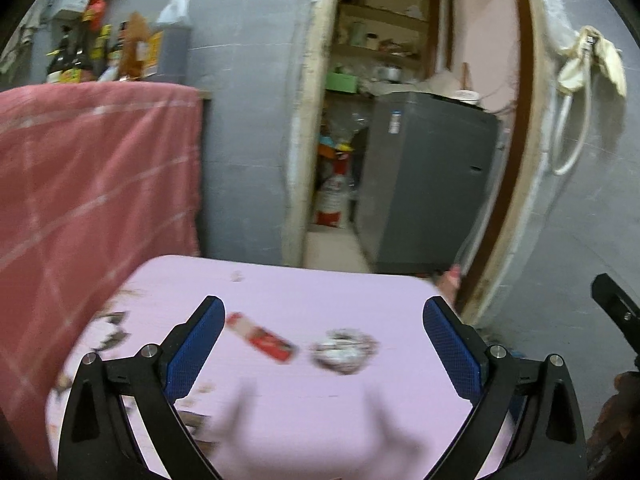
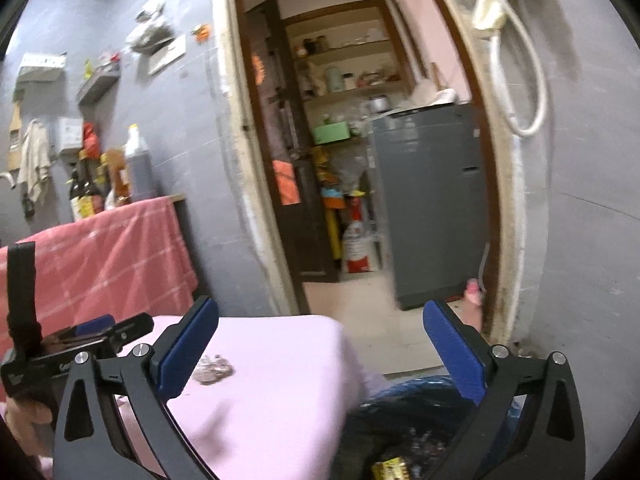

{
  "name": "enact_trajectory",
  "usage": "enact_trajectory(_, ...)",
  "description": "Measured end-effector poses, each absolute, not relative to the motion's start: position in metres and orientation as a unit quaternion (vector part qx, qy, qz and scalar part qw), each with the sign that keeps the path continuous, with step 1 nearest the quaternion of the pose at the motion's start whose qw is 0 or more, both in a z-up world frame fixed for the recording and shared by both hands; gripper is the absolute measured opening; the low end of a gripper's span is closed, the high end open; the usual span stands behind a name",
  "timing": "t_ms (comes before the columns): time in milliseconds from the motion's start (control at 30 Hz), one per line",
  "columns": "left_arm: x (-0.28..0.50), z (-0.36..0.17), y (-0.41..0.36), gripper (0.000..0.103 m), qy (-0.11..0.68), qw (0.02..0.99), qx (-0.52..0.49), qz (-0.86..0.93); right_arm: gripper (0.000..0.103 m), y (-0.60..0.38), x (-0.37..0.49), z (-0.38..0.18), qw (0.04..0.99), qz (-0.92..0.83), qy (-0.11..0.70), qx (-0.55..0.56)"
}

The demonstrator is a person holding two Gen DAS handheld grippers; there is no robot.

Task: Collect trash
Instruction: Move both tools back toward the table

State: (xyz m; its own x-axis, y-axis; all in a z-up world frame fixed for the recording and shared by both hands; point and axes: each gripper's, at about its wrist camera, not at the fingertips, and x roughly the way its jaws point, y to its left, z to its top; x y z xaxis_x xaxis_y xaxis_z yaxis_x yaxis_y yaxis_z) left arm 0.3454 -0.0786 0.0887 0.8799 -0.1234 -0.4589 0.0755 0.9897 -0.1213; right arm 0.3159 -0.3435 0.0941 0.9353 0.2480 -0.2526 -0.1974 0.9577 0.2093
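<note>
On the pink table top [image 1: 304,412] lie a red wrapper [image 1: 262,340] and a crumpled grey ball of trash [image 1: 344,350], both blurred. Small dark scraps [image 1: 116,330] are strewn along the table's left edge. My left gripper [image 1: 323,306] hangs open above the table, nothing between its blue pads, with the wrapper and ball just beyond them. My right gripper [image 2: 320,306] is open and empty too, over the table's right edge. Below it gapes a dark trash bag [image 2: 408,412] with litter inside, a yellow wrapper [image 2: 390,470] among it. The crumpled ball [image 2: 214,368] shows by its left finger.
A red checked cloth [image 1: 96,184] drapes a counter at the left, bottles [image 1: 120,48] standing on top. Behind the table an open doorway shows a grey fridge [image 1: 428,184] and shelves. A white hose [image 1: 572,120] hangs on the right wall. A foot [image 2: 474,300] rests by the door frame.
</note>
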Motion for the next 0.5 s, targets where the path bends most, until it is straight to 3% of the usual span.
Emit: enact_trajectory(500,0.379,0.045,0.007,0.097,0.319,0.946,-0.048,0.012,0.103,-0.247,0.382,0.061,0.942,0.188,0.277,0.021)
